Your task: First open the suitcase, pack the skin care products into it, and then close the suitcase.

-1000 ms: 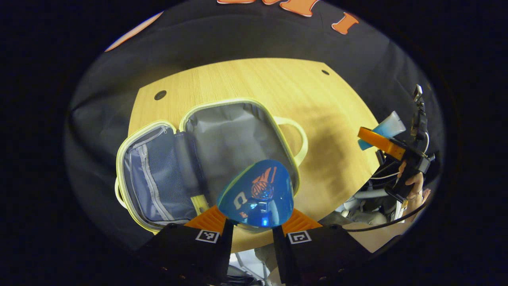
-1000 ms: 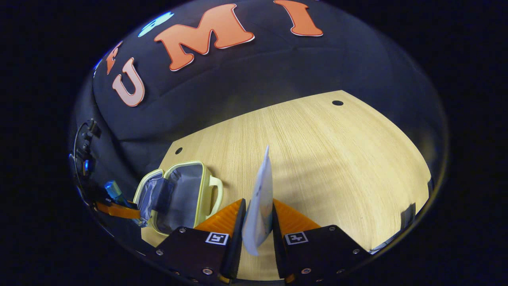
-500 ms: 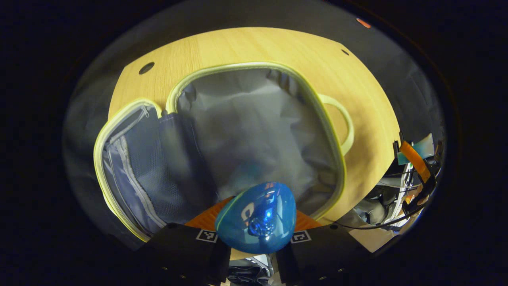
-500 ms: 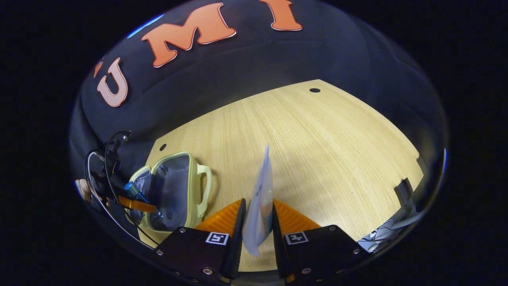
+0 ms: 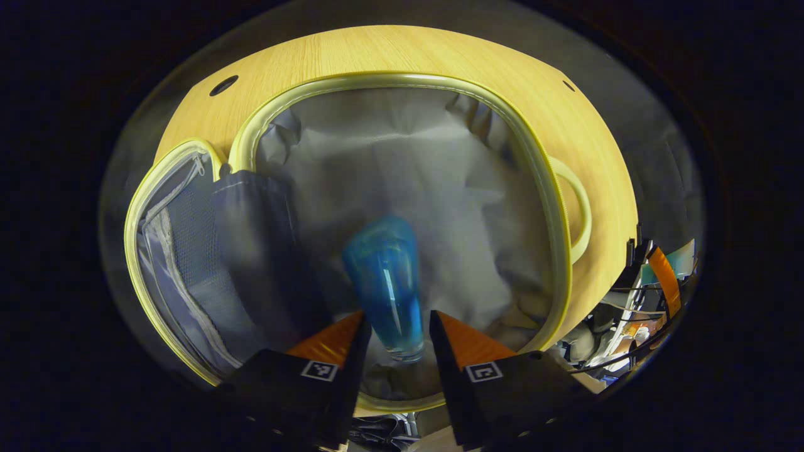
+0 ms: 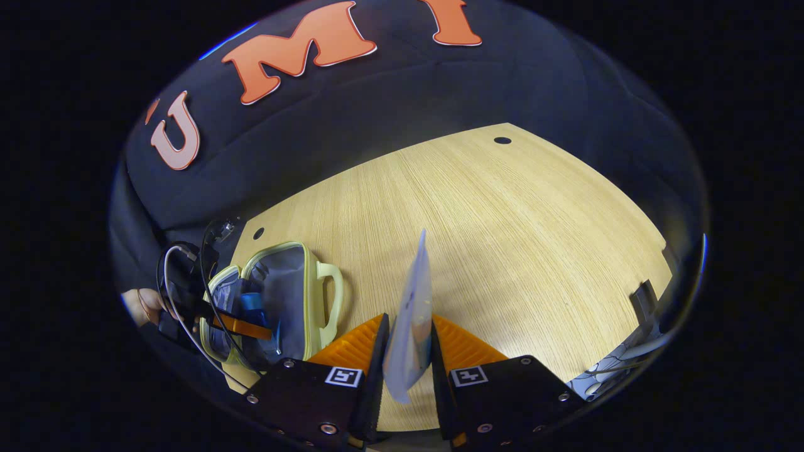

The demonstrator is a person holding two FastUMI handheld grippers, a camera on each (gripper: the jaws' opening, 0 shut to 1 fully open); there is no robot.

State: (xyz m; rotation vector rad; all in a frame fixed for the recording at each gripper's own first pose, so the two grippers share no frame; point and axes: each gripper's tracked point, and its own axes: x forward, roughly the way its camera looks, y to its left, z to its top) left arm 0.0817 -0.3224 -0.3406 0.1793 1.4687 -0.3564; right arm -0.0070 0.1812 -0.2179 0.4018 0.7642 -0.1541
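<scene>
The pale yellow suitcase (image 5: 555,207) lies open on the wooden table (image 5: 389,53), grey lining up. A blue bottle (image 5: 382,276) lies blurred in its main half, pointing away from my left gripper (image 5: 399,319). That gripper hangs low over the case, and its fingers stand slightly apart from the bottle. In the right gripper view the suitcase (image 6: 312,290) sits at the left, with the blue bottle (image 6: 252,306) inside and the left gripper (image 6: 242,326) over it. My right gripper (image 6: 408,321) is shut on a flat white tube (image 6: 414,314), held upright above the table.
The suitcase's mesh lid (image 5: 182,251) is folded out to the left, and its handle (image 5: 584,216) points right. A hand (image 6: 141,304) and cables show behind the left gripper. Bare tabletop (image 6: 515,238) stretches right of the case, with black cloth behind it.
The left gripper dropped from above the table down into the open suitcase. The blue bottle tipped forward out of its fingers onto the lining. The right gripper barely moved.
</scene>
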